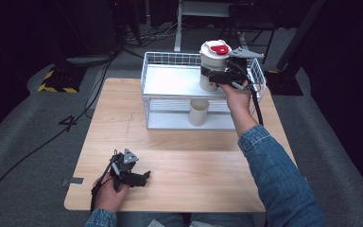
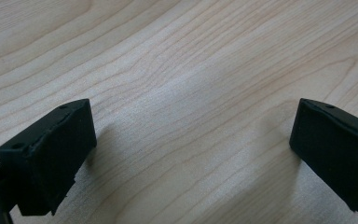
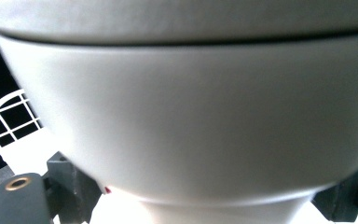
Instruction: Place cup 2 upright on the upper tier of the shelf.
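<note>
The white plastic cup with a white lid and a red tab (image 1: 213,64) stood upright on the top shelf of the white wire rack (image 1: 170,80), near its right end. The right gripper (image 1: 217,77) had its jaws closed on the cup's body from the person's side; in the right gripper view the cup's wall (image 3: 191,121) loomed close between them. A plain white cylindrical cup (image 1: 198,112) stood on the lower shelf. The left gripper (image 1: 134,177) rested on the light wooden surface (image 2: 177,70), jaws spread wide and holding nothing.
</note>
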`<action>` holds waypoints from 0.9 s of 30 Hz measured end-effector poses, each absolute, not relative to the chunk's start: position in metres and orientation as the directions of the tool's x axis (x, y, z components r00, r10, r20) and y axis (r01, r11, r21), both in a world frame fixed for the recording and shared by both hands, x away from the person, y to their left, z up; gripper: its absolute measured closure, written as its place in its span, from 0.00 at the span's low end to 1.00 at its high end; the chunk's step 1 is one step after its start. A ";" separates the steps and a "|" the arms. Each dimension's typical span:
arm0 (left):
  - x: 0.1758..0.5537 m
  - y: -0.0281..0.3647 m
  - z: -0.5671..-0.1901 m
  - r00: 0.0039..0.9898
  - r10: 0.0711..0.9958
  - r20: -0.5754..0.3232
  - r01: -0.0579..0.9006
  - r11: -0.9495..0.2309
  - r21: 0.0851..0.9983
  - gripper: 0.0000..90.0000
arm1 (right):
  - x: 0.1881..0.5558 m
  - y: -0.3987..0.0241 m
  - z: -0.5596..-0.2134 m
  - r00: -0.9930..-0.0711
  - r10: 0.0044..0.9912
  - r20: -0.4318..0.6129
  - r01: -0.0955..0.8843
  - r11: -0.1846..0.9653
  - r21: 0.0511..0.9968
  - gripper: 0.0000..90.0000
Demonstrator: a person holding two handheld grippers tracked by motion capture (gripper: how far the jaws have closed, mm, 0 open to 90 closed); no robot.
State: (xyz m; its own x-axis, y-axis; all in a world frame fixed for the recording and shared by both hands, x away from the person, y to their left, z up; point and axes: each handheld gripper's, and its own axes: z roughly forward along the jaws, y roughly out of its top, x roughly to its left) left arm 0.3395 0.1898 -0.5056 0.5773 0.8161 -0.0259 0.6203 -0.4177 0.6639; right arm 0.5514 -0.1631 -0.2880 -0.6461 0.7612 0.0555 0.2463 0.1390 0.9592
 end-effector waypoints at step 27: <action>0.339 0.190 -0.506 0.577 0.816 -0.026 0.621 -0.417 0.664 0.01 | 0.554 -0.169 -0.291 -0.647 0.761 0.054 0.234 0.130 0.963 0.00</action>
State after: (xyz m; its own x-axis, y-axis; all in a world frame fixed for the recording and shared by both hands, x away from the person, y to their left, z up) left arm 0.3394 0.1897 -0.5056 0.5770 0.8163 -0.0263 0.6205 -0.4172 0.6640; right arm 0.5538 -0.1690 -0.2912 -0.6468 0.7607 0.0542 0.2341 0.1303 0.9635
